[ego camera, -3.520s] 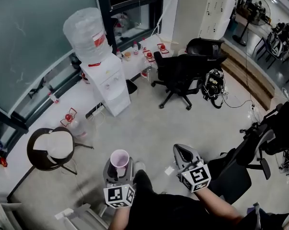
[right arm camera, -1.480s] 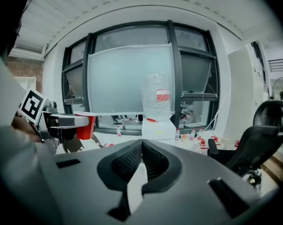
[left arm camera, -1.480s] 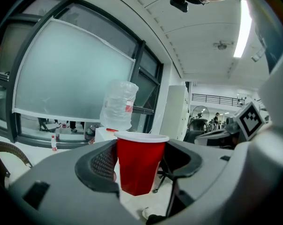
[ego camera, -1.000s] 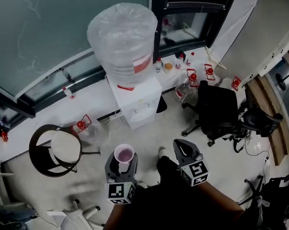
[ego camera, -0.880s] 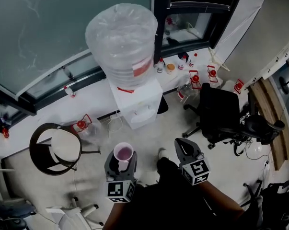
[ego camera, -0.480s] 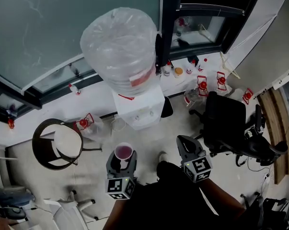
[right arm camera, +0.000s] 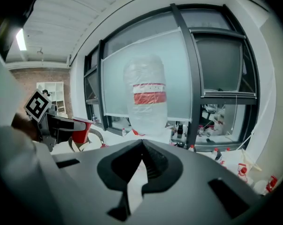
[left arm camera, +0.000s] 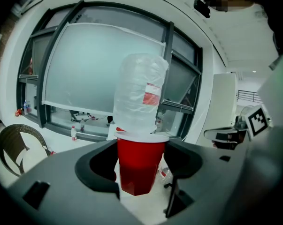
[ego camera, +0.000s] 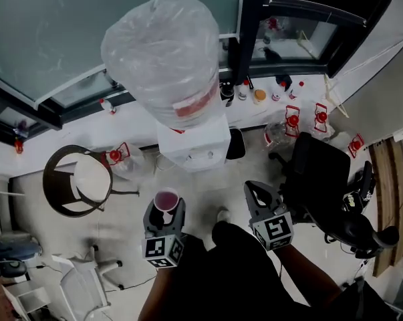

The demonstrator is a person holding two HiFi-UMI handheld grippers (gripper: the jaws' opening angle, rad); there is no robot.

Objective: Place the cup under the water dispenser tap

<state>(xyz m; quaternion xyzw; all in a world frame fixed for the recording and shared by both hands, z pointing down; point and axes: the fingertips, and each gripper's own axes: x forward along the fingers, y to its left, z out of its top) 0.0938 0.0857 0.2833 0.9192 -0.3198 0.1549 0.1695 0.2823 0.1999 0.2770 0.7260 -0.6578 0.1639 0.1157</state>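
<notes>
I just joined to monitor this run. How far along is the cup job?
Done: the red cup is gripped upright in the left gripper. In hand: it is held above the floor, facing the water dispenser, not yet at it. Left: reach the dispenser and set the cup under the tap. The right gripper is shut and empty.

The pale floor (ego camera: 198,190) is bearing the white water dispenser (ego camera: 194,146) by the window, a round dark-framed chair (ego camera: 74,179) sitting left of it, a black office chair (ego camera: 321,172) standing right, red-capped bottles (ego camera: 291,122) between them
</notes>
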